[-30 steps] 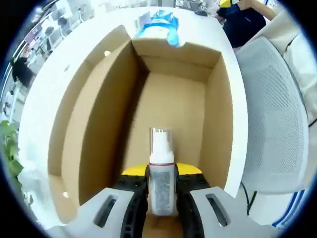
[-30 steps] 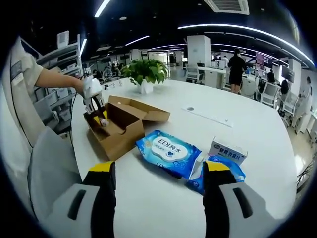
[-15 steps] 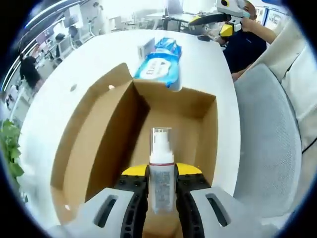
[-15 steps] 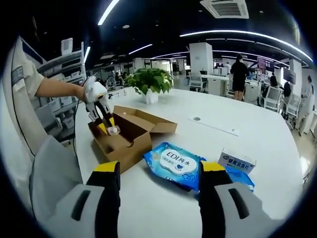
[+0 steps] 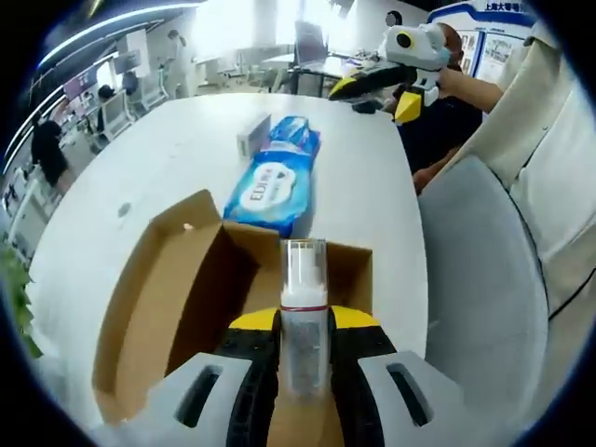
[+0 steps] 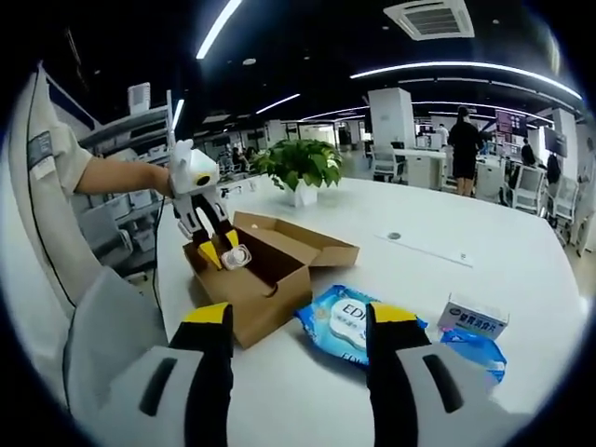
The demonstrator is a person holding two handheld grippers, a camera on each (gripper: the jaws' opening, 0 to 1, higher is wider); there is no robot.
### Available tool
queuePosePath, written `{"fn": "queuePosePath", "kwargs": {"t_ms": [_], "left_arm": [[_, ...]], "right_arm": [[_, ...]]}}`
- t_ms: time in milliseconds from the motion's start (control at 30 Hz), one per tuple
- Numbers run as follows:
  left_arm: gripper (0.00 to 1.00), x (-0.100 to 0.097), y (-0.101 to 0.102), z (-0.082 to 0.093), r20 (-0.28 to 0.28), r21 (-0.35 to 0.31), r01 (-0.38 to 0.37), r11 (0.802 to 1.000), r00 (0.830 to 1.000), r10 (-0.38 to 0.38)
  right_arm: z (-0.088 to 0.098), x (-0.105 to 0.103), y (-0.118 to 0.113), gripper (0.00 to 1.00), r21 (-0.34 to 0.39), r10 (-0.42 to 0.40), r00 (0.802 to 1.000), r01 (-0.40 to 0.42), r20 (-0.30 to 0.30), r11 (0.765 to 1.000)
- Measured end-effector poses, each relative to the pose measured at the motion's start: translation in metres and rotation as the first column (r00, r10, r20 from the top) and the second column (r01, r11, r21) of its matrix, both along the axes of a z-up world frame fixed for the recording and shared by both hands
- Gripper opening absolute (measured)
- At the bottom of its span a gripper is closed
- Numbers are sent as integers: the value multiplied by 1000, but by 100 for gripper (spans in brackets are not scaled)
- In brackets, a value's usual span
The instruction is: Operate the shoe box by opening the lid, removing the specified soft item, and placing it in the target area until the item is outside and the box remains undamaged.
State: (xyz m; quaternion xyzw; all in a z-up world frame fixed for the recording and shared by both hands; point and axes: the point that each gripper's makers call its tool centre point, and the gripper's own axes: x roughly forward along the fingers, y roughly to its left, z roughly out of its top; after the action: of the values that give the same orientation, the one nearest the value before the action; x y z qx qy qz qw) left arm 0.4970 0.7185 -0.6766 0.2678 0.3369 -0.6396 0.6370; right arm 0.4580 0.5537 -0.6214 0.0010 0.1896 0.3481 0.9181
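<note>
My left gripper (image 5: 304, 349) is shut on a small clear pump bottle (image 5: 304, 312) with a white cap, held above the open brown shoe box (image 5: 177, 307). In the right gripper view the same left gripper (image 6: 226, 254) hovers over the box (image 6: 265, 279) with the bottle (image 6: 236, 256) between its yellow-tipped jaws, a hand and sleeve behind it. My right gripper (image 6: 296, 321) is open with nothing between its fingers, raised near the table's edge. It also appears in the left gripper view as the right gripper (image 5: 386, 86), high beyond the table.
A blue wet-wipes pack (image 6: 349, 321) lies on the white table (image 6: 447, 270) beside the box, with a small white carton (image 6: 475, 318) and another blue pack further right. A potted plant (image 6: 300, 168) stands behind. A grey chair (image 5: 484, 289) is beside the table.
My left gripper has lifted the pump bottle up out of the box; the box interior has dropped away below. The right gripper's view has shifted slightly, its jaws unchanged.
</note>
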Motion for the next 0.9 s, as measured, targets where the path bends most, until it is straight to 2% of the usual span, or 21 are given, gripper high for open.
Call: {"fn": "queuePosePath", "kwargs": {"t_ms": [433, 700, 900], "left_arm": [[18, -19, -30, 30, -47, -141, 28, 990, 998, -35], [18, -31, -53, 56, -100, -278, 36, 960, 993, -66], [18, -35, -63, 62, -102, -316, 51, 947, 991, -88]], "right_arm": [[13, 0, 29, 47, 71, 50, 998, -52, 27, 996], [24, -1, 52, 42, 110, 101, 994, -105, 48, 988], [35, -1, 67, 37, 140, 132, 989, -141, 68, 980]]}}
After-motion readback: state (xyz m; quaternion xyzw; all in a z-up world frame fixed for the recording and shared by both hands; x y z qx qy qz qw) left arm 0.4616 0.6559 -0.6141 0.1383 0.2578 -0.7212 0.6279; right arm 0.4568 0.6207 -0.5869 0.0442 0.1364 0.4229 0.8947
